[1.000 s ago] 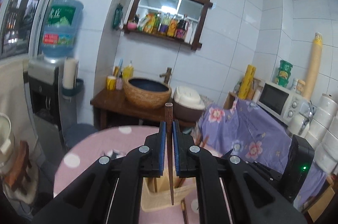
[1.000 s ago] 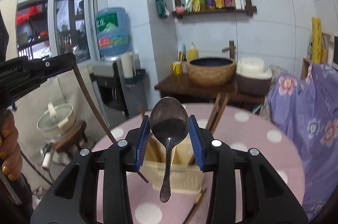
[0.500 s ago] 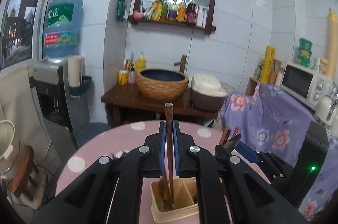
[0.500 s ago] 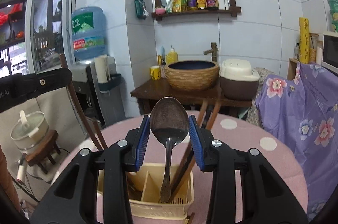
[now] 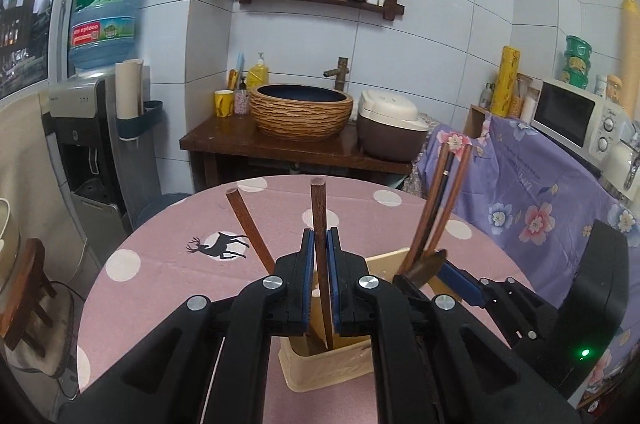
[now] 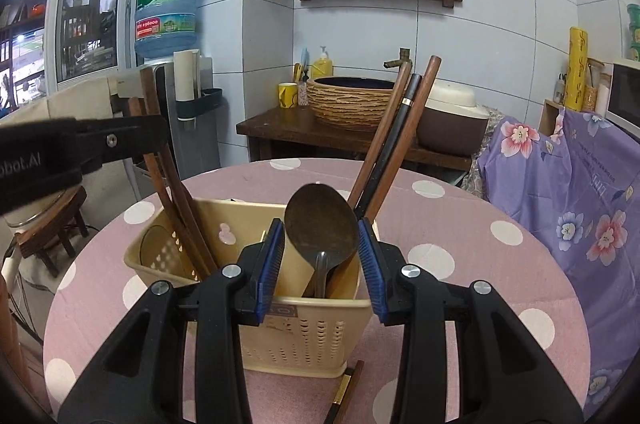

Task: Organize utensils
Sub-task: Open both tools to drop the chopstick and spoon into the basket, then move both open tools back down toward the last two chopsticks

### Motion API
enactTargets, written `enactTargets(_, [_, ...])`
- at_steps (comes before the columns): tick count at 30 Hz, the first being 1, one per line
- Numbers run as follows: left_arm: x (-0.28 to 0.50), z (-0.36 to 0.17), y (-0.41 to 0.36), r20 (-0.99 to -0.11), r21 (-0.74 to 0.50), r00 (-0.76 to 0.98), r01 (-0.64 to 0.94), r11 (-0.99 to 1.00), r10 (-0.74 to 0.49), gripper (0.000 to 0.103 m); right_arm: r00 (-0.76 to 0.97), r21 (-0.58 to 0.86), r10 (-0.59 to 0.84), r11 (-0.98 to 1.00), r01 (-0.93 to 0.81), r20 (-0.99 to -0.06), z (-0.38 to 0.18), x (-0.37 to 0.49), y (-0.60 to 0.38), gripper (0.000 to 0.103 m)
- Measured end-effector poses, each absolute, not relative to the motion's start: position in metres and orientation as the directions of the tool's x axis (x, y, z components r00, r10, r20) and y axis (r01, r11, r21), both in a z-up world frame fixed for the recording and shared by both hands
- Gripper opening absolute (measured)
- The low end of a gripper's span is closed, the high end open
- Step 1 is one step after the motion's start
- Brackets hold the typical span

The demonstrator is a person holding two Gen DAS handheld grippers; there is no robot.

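Chopstick was pinched upright in left claw at lower centre for holder entry; right claw, jaws just widening, bracketed spoon, contact unclear.

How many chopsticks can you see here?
6. Three chopsticks lean at the holder's right end, one at its left end, one sits in the left jaws, one lies on the table. Others may be hidden.
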State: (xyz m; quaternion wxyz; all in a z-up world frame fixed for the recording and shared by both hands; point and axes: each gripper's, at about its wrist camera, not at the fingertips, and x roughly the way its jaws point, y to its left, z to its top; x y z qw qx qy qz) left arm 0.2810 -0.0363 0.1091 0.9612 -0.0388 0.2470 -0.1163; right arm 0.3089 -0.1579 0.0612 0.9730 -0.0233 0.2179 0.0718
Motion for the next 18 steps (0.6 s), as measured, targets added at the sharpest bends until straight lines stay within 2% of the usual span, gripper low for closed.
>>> enactTargets(1, [0.278,0.110,-0.036,-0.465,-0.132,0.849,0.211,0.968,-0.249,0.010,0.897,-0.018,0.127,0.989,-0.149,-0.423,0.062,0.306,-0.158,0.044])
enactTargets(2, [0.276,0.110,-0.036,-0.461,-0.132,0.851,0.213,0.968,-0.250,0.019,0.901,-0.018,0.126,0.989,-0.146,-0.414,0.063,0.302,-0.159,0.047])
enactTargets(3, [0.271,0.109,-0.034,-0.454,-0.134,0.855,0.211,0.968,-0.249,0.037,0.905,-0.016,0.127,0.989,-0.146,-0.407,0.065,0.298,-0.160,0.054])
enactTargets(4, [0.264,0.108,-0.031,-0.445,-0.144,0.860,0.208,0.967,-0.251,0.047,0.909,-0.012,0.127,0.990,-0.144,-0.397,0.066,0.292,-0.162,0.059])
enactTargets(5, [0.258,0.106,-0.028,-0.436,-0.156,0.863,0.207,0.966,-0.255,0.057,0.914,-0.010,0.120,0.991,-0.135,-0.388,0.067,0.284,-0.165,0.060])
enactTargets(7, [0.240,0.099,-0.022,-0.426,-0.165,0.868,0.203,0.965,-0.255,0.060,0.915,-0.007,0.107,0.993,-0.119,-0.390,0.066,0.269,-0.173,0.061])
enactTargets(8, [0.233,0.094,-0.020,-0.431,-0.160,0.867,0.199,0.967,-0.249,0.066,0.909,-0.001,0.100,0.994,-0.110,-0.404,0.064,0.261,-0.177,0.065])
enactTargets(9, [0.225,0.087,-0.018,-0.438,-0.154,0.866,0.192,0.969,-0.241,0.071,0.900,0.005,0.096,0.995,-0.104,-0.425,0.061,0.254,-0.181,0.074])
enactTargets(10, [0.218,0.079,-0.015,-0.446,-0.152,0.864,0.185,0.971,-0.234,0.072,0.887,0.014,0.092,0.995,-0.096,-0.452,0.056,0.247,-0.185,0.079])
enactTargets(12, [0.204,0.058,-0.011,-0.478,-0.153,0.850,0.169,0.974,-0.223,0.075,0.857,0.032,0.075,0.997,-0.069,-0.510,0.040,0.230,-0.195,0.080])
enactTargets(18, [0.178,-0.005,-0.011,-0.600,-0.120,0.781,0.129,0.984,-0.175,0.076,0.713,0.074,0.033,0.997,0.026,-0.701,-0.027,0.201,-0.214,0.080])
